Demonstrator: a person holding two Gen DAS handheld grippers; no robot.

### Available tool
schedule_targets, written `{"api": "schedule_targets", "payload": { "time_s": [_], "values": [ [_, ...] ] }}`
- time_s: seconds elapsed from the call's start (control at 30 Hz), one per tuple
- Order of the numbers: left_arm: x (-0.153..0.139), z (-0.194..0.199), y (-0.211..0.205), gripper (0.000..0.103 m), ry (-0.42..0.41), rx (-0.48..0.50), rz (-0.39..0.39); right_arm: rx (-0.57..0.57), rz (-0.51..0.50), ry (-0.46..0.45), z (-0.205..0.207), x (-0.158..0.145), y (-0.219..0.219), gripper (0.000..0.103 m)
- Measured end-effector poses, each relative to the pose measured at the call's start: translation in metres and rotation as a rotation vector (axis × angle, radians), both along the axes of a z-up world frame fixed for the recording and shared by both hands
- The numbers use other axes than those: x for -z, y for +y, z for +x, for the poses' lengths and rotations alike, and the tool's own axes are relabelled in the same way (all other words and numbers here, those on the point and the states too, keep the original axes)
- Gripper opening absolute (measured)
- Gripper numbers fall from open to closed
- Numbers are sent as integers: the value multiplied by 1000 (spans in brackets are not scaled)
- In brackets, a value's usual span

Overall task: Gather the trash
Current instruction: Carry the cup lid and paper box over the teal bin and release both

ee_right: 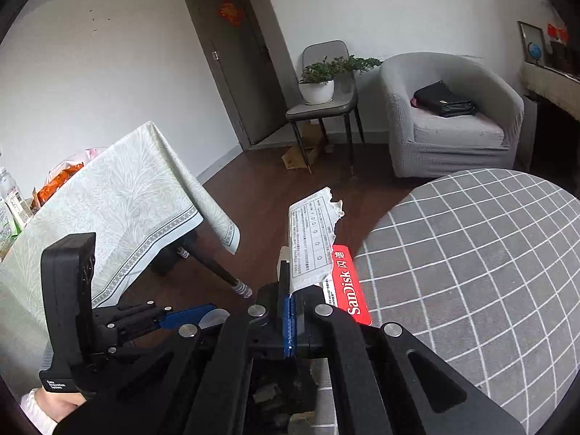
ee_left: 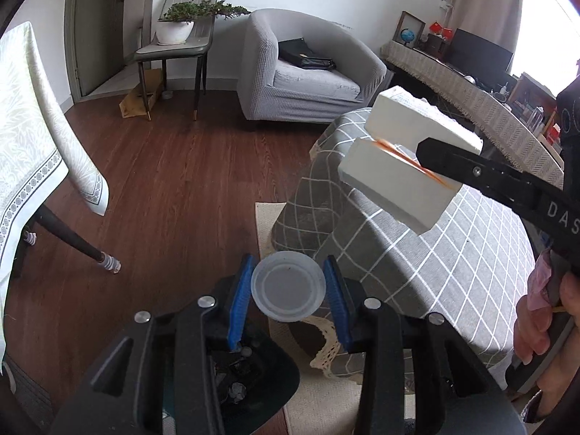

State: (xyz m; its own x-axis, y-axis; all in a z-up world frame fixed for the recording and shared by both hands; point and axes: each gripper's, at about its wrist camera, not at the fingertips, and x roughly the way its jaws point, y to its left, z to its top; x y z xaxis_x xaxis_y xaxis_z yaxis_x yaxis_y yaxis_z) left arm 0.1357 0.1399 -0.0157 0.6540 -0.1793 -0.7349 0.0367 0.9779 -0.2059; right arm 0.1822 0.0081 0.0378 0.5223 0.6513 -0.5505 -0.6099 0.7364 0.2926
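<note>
gripping a translucent plastic lid (ee_left: 287, 291), the left tool (ee_left: 288, 290) hangs half-open above the wooden floor (ee_left: 174, 181). only the right wrist view shows the print on the torn sandisk package (ee_right: 319, 253) (blurred elsewhere), pinched in the closed right tool (ee_right: 290, 311) beside the checked surface (ee_right: 471, 272).

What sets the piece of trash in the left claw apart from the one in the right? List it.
The plastic lid is round, translucent and blank; the torn SanDisk package is flat, white and red, printed and ragged-edged. The left claw stands part open around the lid; the right claw is clamped fully shut on the package. Both are held off the table.
</note>
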Motion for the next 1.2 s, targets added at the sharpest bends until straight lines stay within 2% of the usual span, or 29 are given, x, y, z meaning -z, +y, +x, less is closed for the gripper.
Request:
{"api": "schedule_targets", "payload": {
  "time_s": [0.17,0.53,0.73,0.83,0.93,1.2],
  "values": [
    [14,-8,18,42,31,-16,19,-61,-15,5,-7,6,31,0],
    [83,-23,72,42,220,-84,20,-184,-127,75,-27,38,103,0],
    [115,-31,84,42,297,-76,7,-214,-177,138,-28,63,124,0],
    [130,-31,88,42,331,-81,32,-219,-198,160,-28,71,132,0],
    [144,-34,96,42,371,-80,-6,-230,-220,184,-31,80,139,0],
    [175,-42,97,42,446,-67,6,-251,-273,244,-31,99,153,0]
  ]
}}
